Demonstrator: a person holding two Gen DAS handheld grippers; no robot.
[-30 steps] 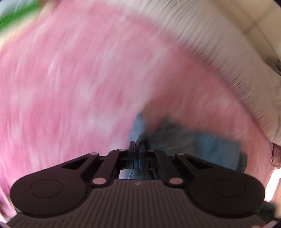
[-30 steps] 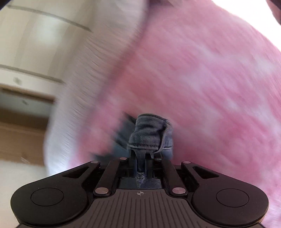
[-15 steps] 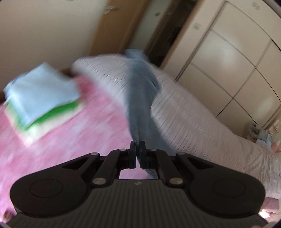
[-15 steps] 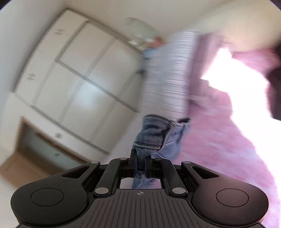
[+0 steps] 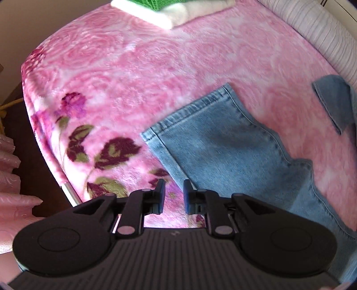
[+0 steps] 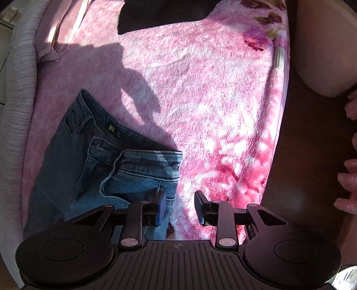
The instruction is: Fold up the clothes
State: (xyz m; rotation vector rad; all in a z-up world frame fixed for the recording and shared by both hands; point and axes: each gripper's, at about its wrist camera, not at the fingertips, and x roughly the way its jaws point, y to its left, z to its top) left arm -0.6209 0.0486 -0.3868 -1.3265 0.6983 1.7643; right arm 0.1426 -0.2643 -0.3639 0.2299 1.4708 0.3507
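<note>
The jeans (image 5: 227, 154) lie flat on the pink blanket (image 5: 133, 73) on the bed. In the left view, one leg runs from the middle to the lower right, and the other leg's end (image 5: 334, 100) shows at the right edge. The left tongs (image 5: 174, 196) are opening, with nothing between them. In the right view, the waist of the jeans (image 6: 125, 151) sits at the lower left. The right tongs (image 6: 180, 207) are opening too, and grip nothing. Folded clothes (image 5: 171, 11) sit at the top of the left view.
</note>
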